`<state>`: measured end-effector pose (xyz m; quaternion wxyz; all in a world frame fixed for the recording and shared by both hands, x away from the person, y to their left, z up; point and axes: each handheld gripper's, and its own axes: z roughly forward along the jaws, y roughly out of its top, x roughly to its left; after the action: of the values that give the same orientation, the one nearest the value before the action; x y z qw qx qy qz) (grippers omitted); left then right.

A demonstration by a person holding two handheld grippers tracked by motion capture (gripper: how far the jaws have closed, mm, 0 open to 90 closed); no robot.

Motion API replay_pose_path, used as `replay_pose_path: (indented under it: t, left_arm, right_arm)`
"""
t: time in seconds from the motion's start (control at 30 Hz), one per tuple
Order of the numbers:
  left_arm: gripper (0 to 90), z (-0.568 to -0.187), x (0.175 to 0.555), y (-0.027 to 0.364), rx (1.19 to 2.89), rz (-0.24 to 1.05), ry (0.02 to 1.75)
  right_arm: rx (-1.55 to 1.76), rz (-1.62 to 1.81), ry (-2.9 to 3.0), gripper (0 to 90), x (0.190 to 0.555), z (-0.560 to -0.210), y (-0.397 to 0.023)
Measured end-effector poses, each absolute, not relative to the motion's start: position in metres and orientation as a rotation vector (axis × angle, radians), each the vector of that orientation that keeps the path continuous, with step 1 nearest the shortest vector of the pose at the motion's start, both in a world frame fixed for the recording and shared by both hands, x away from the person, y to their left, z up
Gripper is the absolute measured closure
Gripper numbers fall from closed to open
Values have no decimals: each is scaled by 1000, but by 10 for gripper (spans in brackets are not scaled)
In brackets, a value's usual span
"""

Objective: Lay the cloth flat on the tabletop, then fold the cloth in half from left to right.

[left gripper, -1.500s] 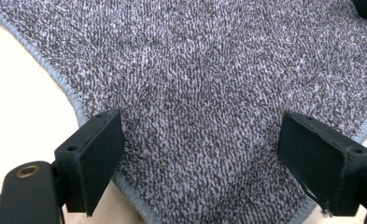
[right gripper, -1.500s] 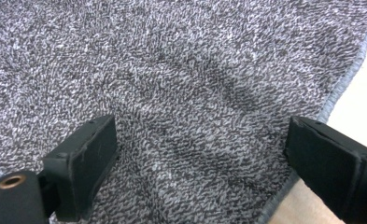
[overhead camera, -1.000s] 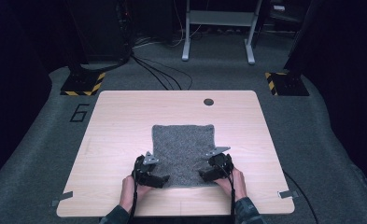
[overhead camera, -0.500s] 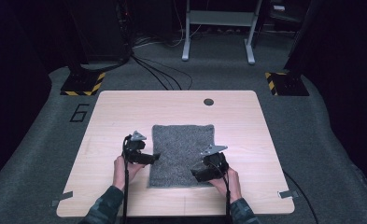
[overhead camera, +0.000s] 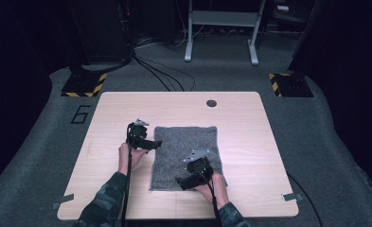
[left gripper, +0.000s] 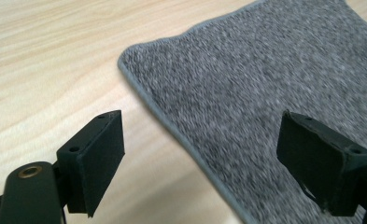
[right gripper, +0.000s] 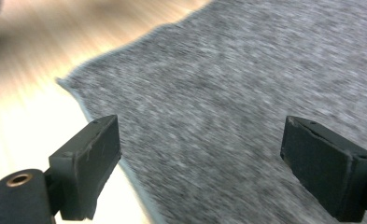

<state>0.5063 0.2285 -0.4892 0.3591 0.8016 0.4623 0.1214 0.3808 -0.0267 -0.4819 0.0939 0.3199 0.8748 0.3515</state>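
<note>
Both grippers had their jaws spread wide with nothing between them: the left gripper (overhead camera: 151, 143) sat at the left edge of the grey cloth (overhead camera: 186, 151), the right gripper (overhead camera: 182, 182) over its near end. The cloth lay flat mid-worktop (overhead camera: 250, 137). It looked soft, light and floppy, so I'd have pinched the hemmed edge or a corner (left gripper: 125, 63).
</note>
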Motion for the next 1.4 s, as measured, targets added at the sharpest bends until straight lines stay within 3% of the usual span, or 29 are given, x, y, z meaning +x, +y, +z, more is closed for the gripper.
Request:
replay_pose_path:
  t: [0.37,0.73,0.93,1.0,1.23,1.4]
  left_arm:
    - [169,-501,541,222,2086,296,1239]
    - [255,-508,557,216,2108,333,1252]
    - [404,-510,559,215,2121,374,1237]
    - [429,-510,559,215,2127,381,1232]
    - [662,-510,558,212,2143,394,1197]
    - [785,-510,558,209,2156,390,1175]
  right_arm:
    - [798,1063,2673,153,367,-485,26]
    - [663,1010,2710,406,359,-498,70]
    - [690,968,2707,605,360,-506,78]
    - [687,973,2694,627,360,-508,79]
    - [681,977,2707,799,358,-511,81]
    - [677,1001,2714,870,358,-512,80]
